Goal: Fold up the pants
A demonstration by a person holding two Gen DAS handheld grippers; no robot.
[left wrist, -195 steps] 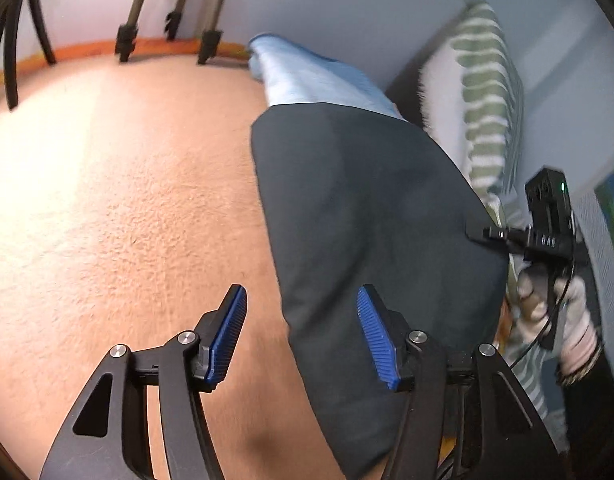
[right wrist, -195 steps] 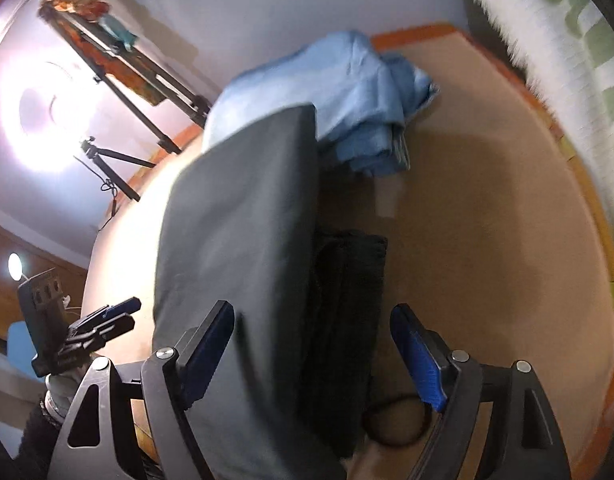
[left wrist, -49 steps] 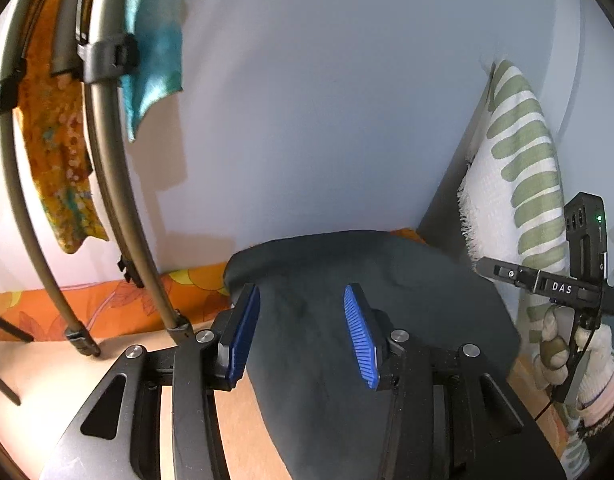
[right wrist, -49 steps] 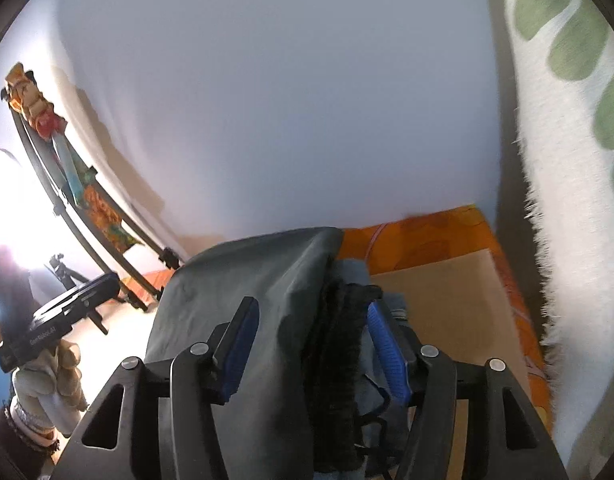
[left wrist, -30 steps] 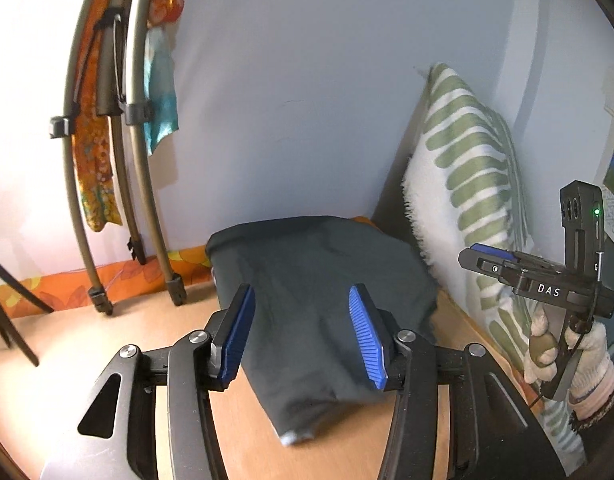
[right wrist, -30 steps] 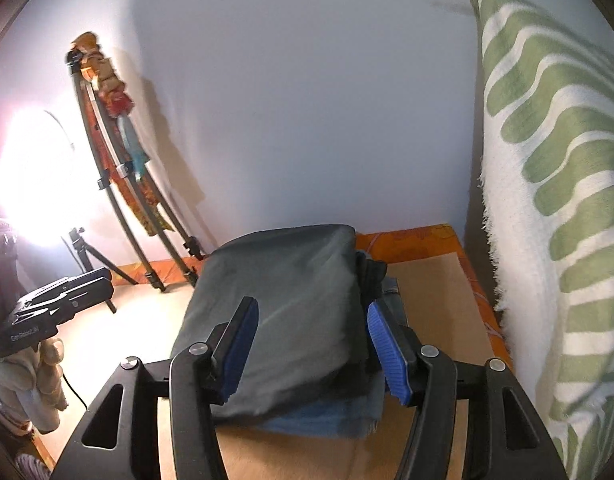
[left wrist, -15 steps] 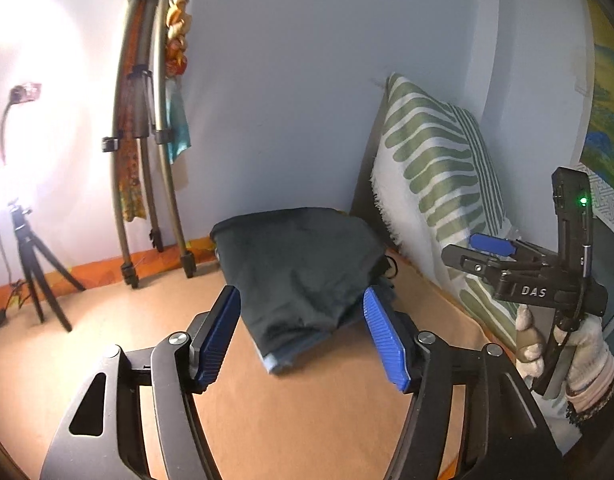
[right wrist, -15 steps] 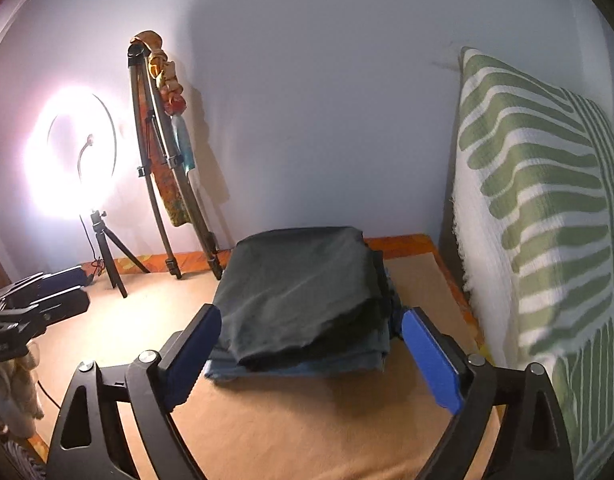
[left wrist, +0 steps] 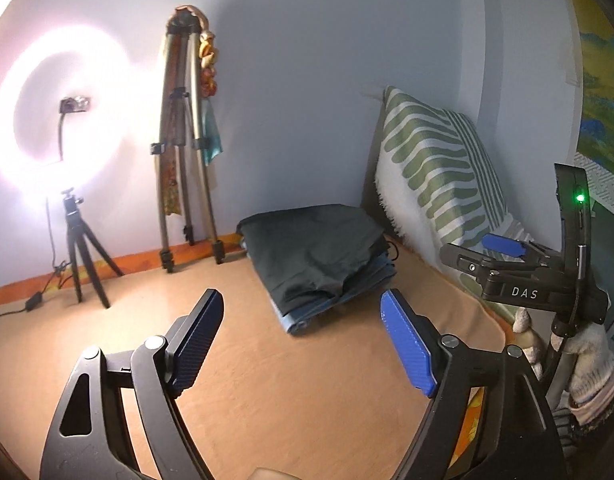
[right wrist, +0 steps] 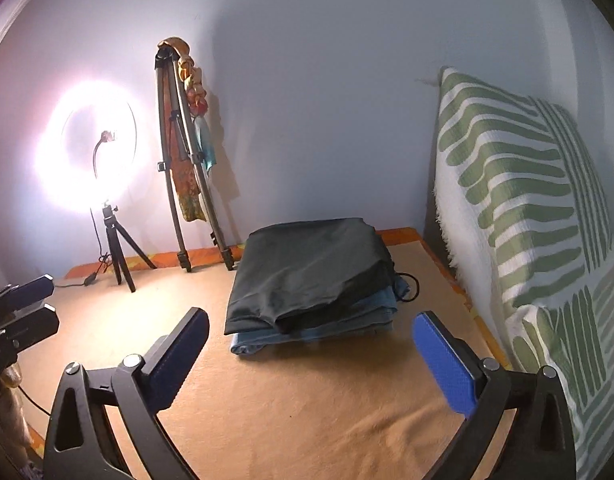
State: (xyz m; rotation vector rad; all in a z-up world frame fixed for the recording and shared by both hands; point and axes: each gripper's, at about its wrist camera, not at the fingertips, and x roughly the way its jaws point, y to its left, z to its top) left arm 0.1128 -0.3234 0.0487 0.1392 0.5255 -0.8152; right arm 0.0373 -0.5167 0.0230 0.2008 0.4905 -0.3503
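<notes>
The folded dark grey pants [left wrist: 315, 248] [right wrist: 311, 272] lie on top of folded blue jeans [left wrist: 299, 322] [right wrist: 315, 334] at the far end of the tan blanket, close to the wall. My left gripper [left wrist: 299, 294] hovers well short of the stack, its jaws opening with nothing between them. My right gripper [right wrist: 310, 314] is also back from the stack, with its jaws opening wide and nothing between them. In the left wrist view the right gripper [left wrist: 503, 246] shows at the right, held by a gloved hand [left wrist: 591, 356]. In the right wrist view the left gripper [right wrist: 27, 292] shows at the left edge.
A lit ring light [left wrist: 47, 120] [right wrist: 87, 152] on a small tripod and a tall tripod [left wrist: 187, 160] hung with scarves stand at the back wall. A green-striped pillow [left wrist: 439, 168] [right wrist: 527, 208] lines the right side. A black cord [right wrist: 409, 284] lies beside the stack on the tan blanket [right wrist: 307, 400].
Both grippers have drawn back from the stack and their jaws have spread wider. The dark pants stay lying folded on the jeans.
</notes>
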